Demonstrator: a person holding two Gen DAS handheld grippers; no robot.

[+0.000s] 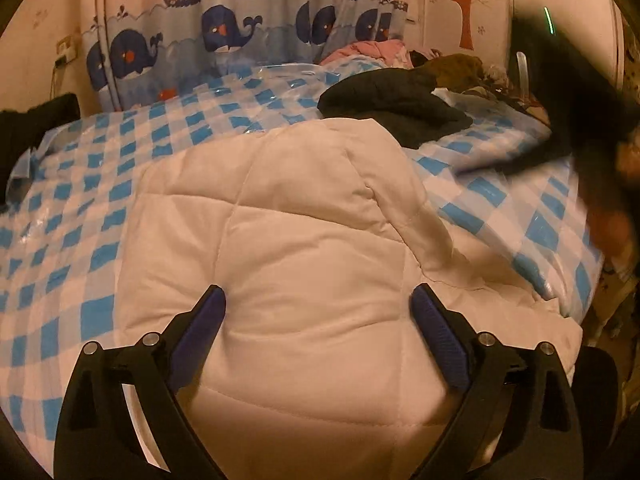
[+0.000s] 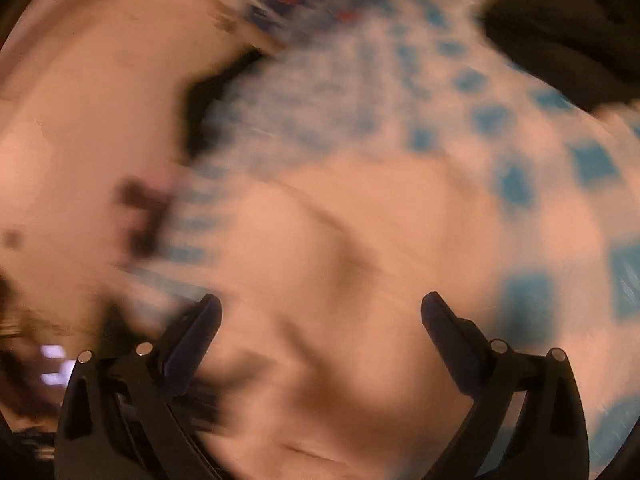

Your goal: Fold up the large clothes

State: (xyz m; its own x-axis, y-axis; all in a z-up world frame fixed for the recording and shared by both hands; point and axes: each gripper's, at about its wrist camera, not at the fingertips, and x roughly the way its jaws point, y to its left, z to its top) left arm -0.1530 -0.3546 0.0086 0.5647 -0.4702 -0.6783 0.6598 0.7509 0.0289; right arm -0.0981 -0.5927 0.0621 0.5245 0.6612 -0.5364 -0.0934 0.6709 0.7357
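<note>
A white quilted padded garment [image 1: 288, 248] lies folded over on a bed with a blue and white checked cover [image 1: 92, 184]. My left gripper [image 1: 318, 300] is open and empty, its fingers apart just above the near part of the garment. In the right wrist view everything is blurred by motion. My right gripper [image 2: 320, 308] is open and empty above the same white garment [image 2: 360, 240], with the checked cover [image 2: 520, 160] beyond it. A dark blurred shape at the right edge of the left wrist view [image 1: 580, 120] looks like the other hand and tool.
A pile of black clothing [image 1: 396, 108] lies on the bed behind the white garment, with pink and brown clothes [image 1: 372, 50] further back. A whale-print curtain [image 1: 224, 36] hangs behind the bed. A dark item [image 1: 36, 124] sits at the bed's left edge.
</note>
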